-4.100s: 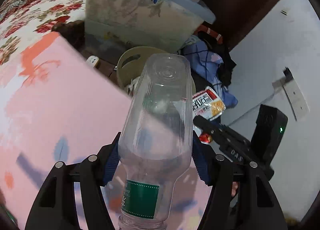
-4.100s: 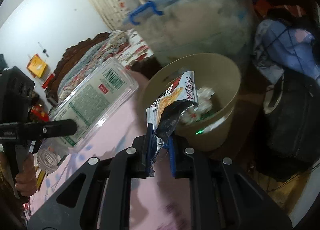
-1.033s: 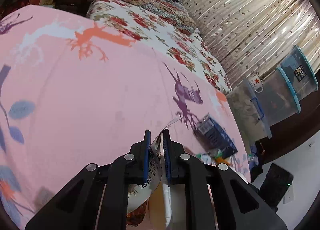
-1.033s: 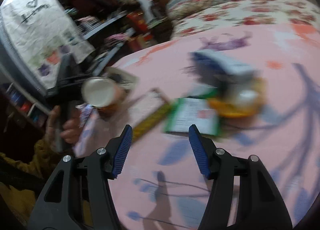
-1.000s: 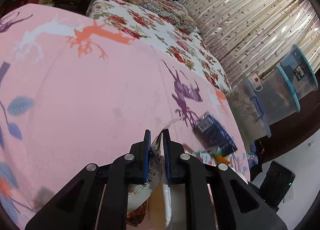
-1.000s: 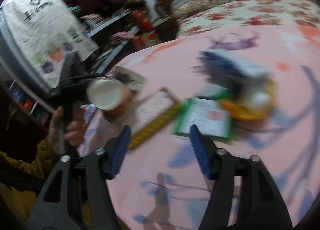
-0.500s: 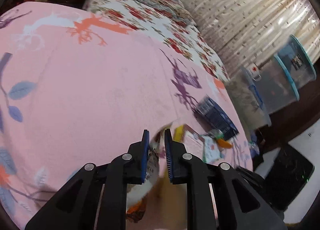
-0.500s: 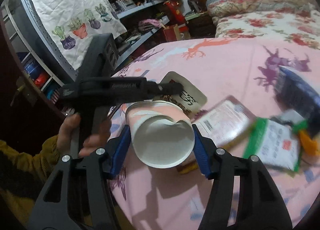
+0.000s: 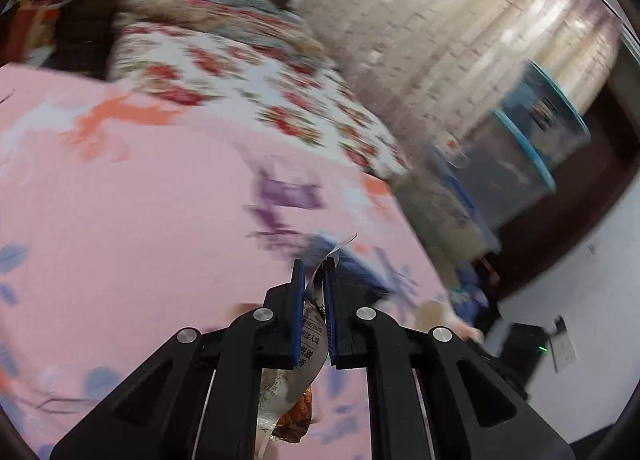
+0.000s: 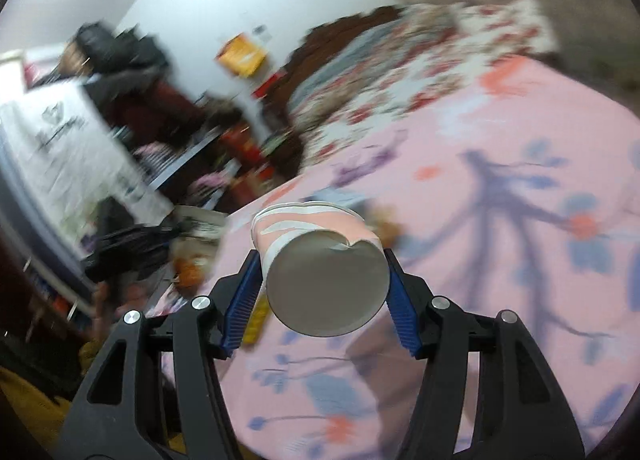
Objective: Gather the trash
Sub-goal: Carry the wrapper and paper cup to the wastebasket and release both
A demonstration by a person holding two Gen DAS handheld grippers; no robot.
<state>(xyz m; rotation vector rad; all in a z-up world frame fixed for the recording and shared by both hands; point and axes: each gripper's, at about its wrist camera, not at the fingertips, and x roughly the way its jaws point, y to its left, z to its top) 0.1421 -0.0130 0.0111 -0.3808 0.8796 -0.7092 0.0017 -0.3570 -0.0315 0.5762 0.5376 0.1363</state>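
L gripper (image 9: 311, 280): pads clamped on a thin snack wrapper (image 9: 310, 334); wrapper hangs below the jaws, lower end cut off by the frame; held above the pink bedspread (image 9: 120, 220). R gripper (image 10: 324, 280): jaws were closing, now pinch a paper cup (image 10: 320, 260) on its side, dented rim toward cam. Remaining litter near the bedspread's far edge is blurred, not identifiable; storage tubs (image 9: 520, 164) beyond that edge are also smeared.
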